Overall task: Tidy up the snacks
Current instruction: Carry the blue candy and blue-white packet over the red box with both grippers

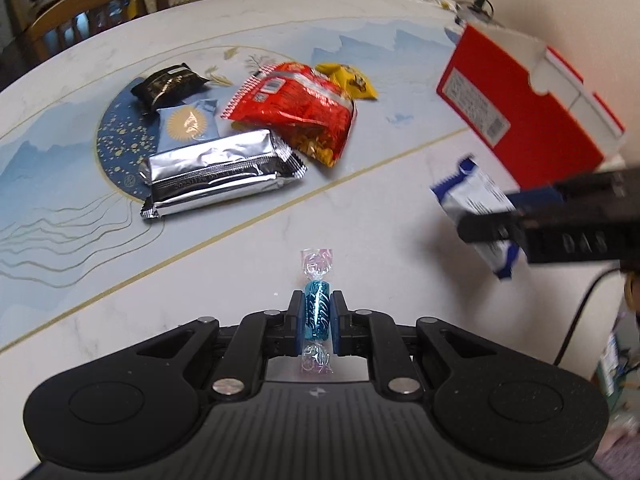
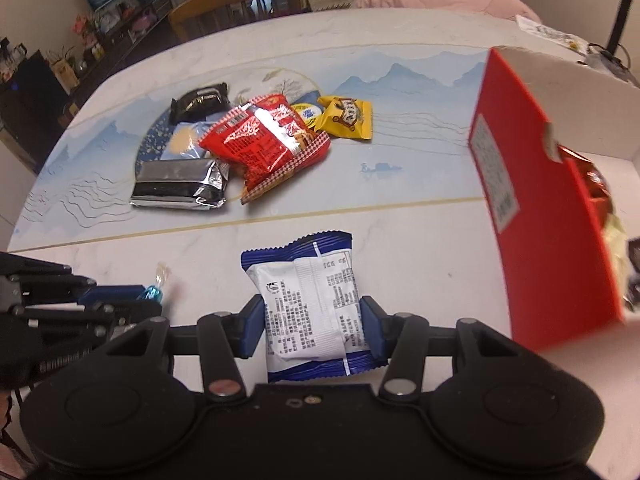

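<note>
My left gripper (image 1: 317, 314) is shut on a teal wrapped candy (image 1: 317, 312) and holds it over the white table; it also shows at the left of the right wrist view (image 2: 150, 293). My right gripper (image 2: 312, 312) is shut on a blue and white snack packet (image 2: 310, 300), also seen in the left wrist view (image 1: 476, 208). A red cardboard box (image 2: 536, 208) stands open at the right with snacks inside; it also shows in the left wrist view (image 1: 520, 108).
A pile lies on the table's blue painted pattern (image 1: 60, 152): a silver packet (image 1: 220, 172), a red chip bag (image 1: 296, 108), a yellow packet (image 1: 352, 80), a black packet (image 1: 168, 84) and a light blue packet (image 1: 188, 124). Wooden chairs (image 2: 240, 0) stand beyond the far edge.
</note>
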`<move>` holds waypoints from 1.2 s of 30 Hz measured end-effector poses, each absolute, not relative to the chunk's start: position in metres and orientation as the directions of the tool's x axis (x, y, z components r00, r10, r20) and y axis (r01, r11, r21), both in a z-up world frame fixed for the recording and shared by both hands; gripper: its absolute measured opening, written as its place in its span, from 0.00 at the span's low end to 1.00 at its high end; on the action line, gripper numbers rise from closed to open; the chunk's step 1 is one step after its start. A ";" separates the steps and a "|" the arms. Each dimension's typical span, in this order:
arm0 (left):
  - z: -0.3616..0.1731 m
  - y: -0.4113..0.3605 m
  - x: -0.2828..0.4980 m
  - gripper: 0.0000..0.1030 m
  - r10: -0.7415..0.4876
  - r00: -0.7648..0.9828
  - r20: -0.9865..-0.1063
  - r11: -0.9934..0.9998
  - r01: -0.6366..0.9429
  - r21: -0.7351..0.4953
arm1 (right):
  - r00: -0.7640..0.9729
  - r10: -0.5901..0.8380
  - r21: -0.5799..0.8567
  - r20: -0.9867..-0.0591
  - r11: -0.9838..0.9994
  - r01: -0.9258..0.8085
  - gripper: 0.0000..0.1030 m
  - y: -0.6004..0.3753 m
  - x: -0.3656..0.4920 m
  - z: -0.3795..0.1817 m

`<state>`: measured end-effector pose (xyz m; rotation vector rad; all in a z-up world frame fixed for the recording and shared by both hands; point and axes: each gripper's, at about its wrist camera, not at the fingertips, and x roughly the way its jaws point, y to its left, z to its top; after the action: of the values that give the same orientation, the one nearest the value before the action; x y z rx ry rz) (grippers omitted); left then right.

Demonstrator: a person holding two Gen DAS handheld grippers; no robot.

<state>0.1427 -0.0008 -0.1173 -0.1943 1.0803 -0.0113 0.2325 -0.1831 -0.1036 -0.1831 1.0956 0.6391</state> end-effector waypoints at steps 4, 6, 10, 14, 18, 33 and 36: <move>-0.096 -0.004 0.141 0.12 -0.117 0.501 -0.857 0.976 -0.101 -0.192 | 0.340 0.409 0.177 -0.847 0.820 -0.544 0.48 -0.199 0.225 -0.081; -0.083 -0.008 0.142 0.12 -0.123 0.517 -0.847 0.976 -0.093 -0.199 | 0.365 0.413 0.176 -0.834 0.828 -0.533 0.48 -0.207 0.223 -0.069; -0.056 -0.020 0.148 0.12 -0.139 0.553 -0.821 0.975 -0.071 -0.212 | 0.415 0.417 0.171 -0.809 0.841 -0.513 0.48 -0.225 0.222 -0.044; -0.029 -0.038 0.159 0.12 -0.164 0.594 -0.787 0.975 -0.021 -0.219 | 0.464 0.408 0.155 -0.786 0.857 -0.491 0.48 -0.243 0.226 -0.023; -0.006 -0.062 0.176 0.12 -0.188 0.620 -0.762 0.976 0.034 -0.213 | 0.505 0.397 0.150 -0.766 0.875 -0.460 0.48 -0.262 0.236 -0.008; 0.024 -0.154 0.259 0.12 -0.249 0.628 -0.737 0.968 0.182 -0.172 | 0.598 0.295 0.112 -0.745 0.940 -0.324 0.48 -0.342 0.302 0.006; 0.020 -0.168 0.277 0.12 -0.248 0.615 -0.749 0.968 0.192 -0.163 | 0.603 0.263 0.099 -0.753 0.952 -0.291 0.48 -0.356 0.318 0.001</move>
<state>0.2768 -0.1684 0.0202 -0.0690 0.8727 -0.2533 0.3183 -0.3562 0.0009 -0.0349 0.8657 0.3206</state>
